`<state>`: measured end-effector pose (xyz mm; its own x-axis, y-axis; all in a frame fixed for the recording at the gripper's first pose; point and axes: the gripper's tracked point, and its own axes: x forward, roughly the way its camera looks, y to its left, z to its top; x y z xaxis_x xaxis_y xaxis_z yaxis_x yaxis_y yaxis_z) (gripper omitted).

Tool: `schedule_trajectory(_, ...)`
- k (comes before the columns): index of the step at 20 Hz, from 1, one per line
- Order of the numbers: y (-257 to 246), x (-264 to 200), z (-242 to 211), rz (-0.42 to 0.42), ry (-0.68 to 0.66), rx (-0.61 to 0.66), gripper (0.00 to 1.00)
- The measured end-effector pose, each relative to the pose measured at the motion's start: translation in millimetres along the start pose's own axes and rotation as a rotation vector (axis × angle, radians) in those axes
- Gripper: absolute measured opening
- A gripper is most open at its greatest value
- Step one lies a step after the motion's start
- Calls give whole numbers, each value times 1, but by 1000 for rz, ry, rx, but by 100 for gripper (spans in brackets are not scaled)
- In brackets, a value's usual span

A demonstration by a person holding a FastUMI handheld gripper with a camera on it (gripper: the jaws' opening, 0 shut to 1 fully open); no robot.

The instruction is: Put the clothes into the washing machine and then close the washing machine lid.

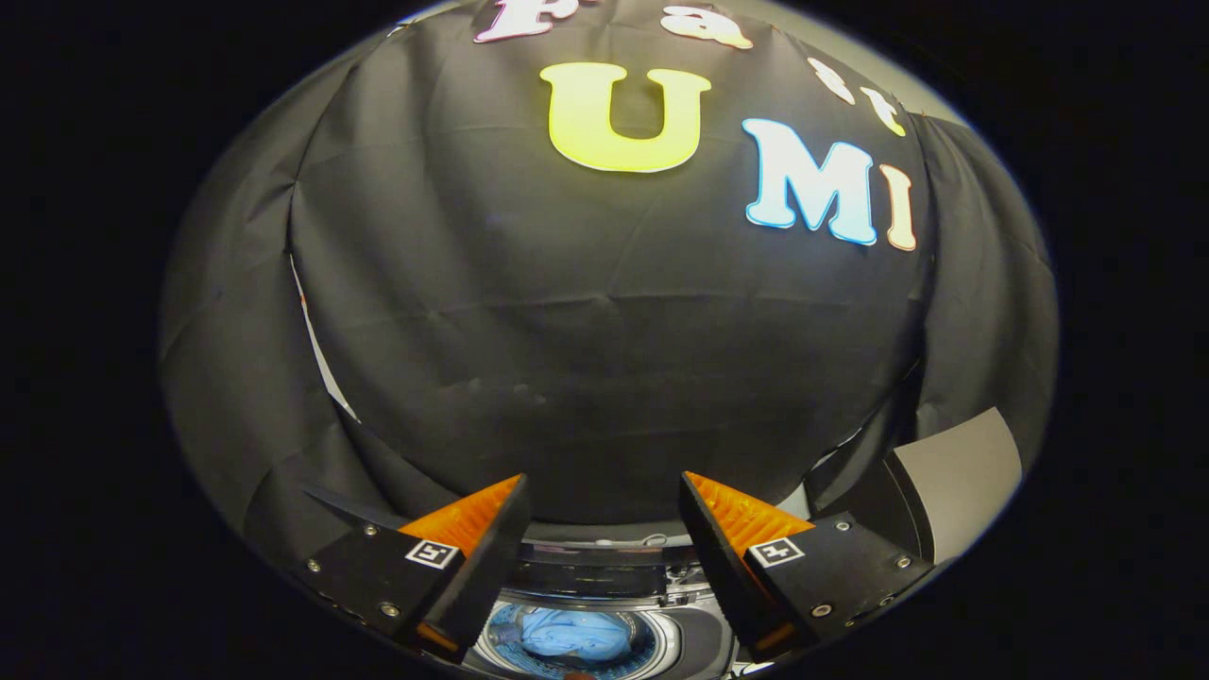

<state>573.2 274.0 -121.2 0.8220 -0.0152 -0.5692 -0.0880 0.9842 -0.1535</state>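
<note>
Jaws apart and empty, above the washing machine (pixel 604 576), crumpled blue clothes (pixel 576 635) inside its drum.

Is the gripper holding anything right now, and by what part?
Nothing. The gripper is open, fingers apart and empty; the blue clothes lie in the washing machine drum below.

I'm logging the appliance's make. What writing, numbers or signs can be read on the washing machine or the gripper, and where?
Washing machine: nothing readable; any print on its top panel is too small and blurred.
Square markers on the fingers: black-and-white patterns, no words or numbers.
Gripper: open, holding nothing; the blue clothes lie in the drum between the fingers.
</note>
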Motion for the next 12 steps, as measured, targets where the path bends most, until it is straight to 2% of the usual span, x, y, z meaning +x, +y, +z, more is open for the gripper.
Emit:
schedule_trajectory(4,4,-1,-7,31,-24,80,96)
schedule_trajectory(12,8,-9,-9,65,-86,69,96)
